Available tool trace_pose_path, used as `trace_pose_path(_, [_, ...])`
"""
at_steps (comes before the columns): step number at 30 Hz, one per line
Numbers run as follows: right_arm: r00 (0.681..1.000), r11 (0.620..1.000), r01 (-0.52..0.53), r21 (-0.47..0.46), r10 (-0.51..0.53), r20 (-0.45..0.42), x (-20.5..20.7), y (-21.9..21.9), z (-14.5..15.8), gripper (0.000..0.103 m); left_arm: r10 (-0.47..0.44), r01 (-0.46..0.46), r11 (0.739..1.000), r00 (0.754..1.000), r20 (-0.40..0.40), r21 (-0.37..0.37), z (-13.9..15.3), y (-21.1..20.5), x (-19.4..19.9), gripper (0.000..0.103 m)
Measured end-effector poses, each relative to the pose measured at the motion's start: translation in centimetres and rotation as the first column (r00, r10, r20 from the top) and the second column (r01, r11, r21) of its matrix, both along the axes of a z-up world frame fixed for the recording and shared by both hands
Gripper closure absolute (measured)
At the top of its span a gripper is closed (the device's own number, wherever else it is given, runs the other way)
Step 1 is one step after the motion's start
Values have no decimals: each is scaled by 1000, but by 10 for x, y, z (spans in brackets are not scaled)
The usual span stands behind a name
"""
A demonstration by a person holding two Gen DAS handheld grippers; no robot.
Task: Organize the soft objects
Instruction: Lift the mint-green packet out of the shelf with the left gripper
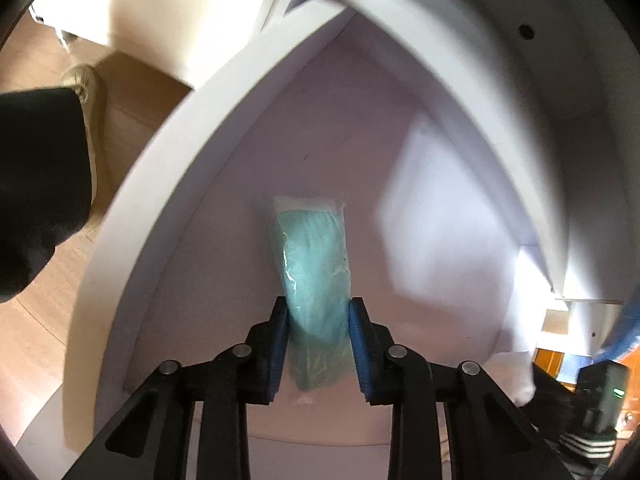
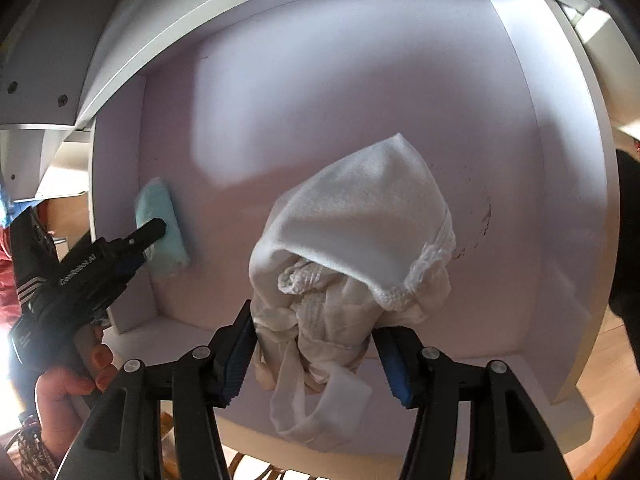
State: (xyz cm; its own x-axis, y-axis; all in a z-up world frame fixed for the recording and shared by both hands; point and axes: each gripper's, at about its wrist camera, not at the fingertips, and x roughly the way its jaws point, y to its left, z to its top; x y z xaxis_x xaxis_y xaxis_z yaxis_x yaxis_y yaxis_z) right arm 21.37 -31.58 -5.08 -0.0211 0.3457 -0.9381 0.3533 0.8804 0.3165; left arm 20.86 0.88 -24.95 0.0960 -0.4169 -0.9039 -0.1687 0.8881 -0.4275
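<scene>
An open white drawer (image 1: 180, 120) lies below both grippers. My left gripper (image 1: 318, 308) points down into it and is shut on a teal soft packet (image 1: 316, 256) in clear wrap, whose far end rests on the drawer floor near the left wall. The right wrist view shows the same teal packet (image 2: 160, 208) in the left gripper (image 2: 154, 240) at the drawer's left side. My right gripper (image 2: 316, 320) is shut on a crumpled white cloth bundle (image 2: 360, 208) with lace edging. A loose white band hangs from the bundle over the drawer's front edge.
The drawer walls (image 2: 560, 160) close in the sides, and the cabinet frame (image 2: 240, 20) overhangs the back. A person's hand (image 2: 68, 388) holds the left gripper. A dark trouser leg (image 1: 36, 180) and a pale shoe (image 1: 86, 80) stand on the wooden floor at the left.
</scene>
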Motion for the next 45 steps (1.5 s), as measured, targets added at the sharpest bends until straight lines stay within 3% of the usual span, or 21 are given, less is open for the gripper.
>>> trace_pose_path(4, [1000, 1000, 23, 13, -23, -3, -2, -16, -13, 46, -18, 19, 1000, 997, 77, -14, 28, 0, 1, 75])
trace_pose_path(7, [999, 999, 36, 24, -36, 5, -1, -21, -14, 46, -48, 47, 999, 982, 181, 9, 55, -2, -1, 75])
trace_pose_path(12, [999, 998, 47, 42, -48, 19, -20, -22, -4, 46, -113, 98, 993, 921, 374, 58, 101, -7, -11, 75])
trace_pose_path(15, [998, 997, 58, 59, -59, 24, -33, -35, 4, 46, -184, 157, 983, 878, 443, 96, 115, -16, -16, 75])
trace_pose_path(18, [997, 996, 68, 65, -70, 24, -53, -46, 33, 46, -243, 211, 970, 853, 463, 119, 120, -26, -13, 75])
trace_pose_path(26, [995, 993, 96, 75, -98, 20, -52, -56, 33, 46, -359, 310, 933, 790, 498, 182, 131, -49, -3, 75])
trace_pose_path(33, [994, 991, 105, 82, -107, 19, -55, -70, 36, 46, -523, 461, 848, 642, 561, 263, 165, -61, -17, 75])
trace_pose_path(40, [993, 989, 111, 93, -113, 19, -58, -83, 40, 46, -585, 565, 777, 487, 649, 277, 239, -58, -41, 77])
trace_pose_path(43, [993, 989, 111, 100, -113, 17, -60, -87, 41, 46, -618, 620, 732, 431, 658, 281, 259, -60, -50, 81])
trace_pose_path(45, [993, 988, 115, 106, -118, 15, -62, -90, 41, 46, -648, 649, 701, 409, 642, 295, 265, -62, -55, 81])
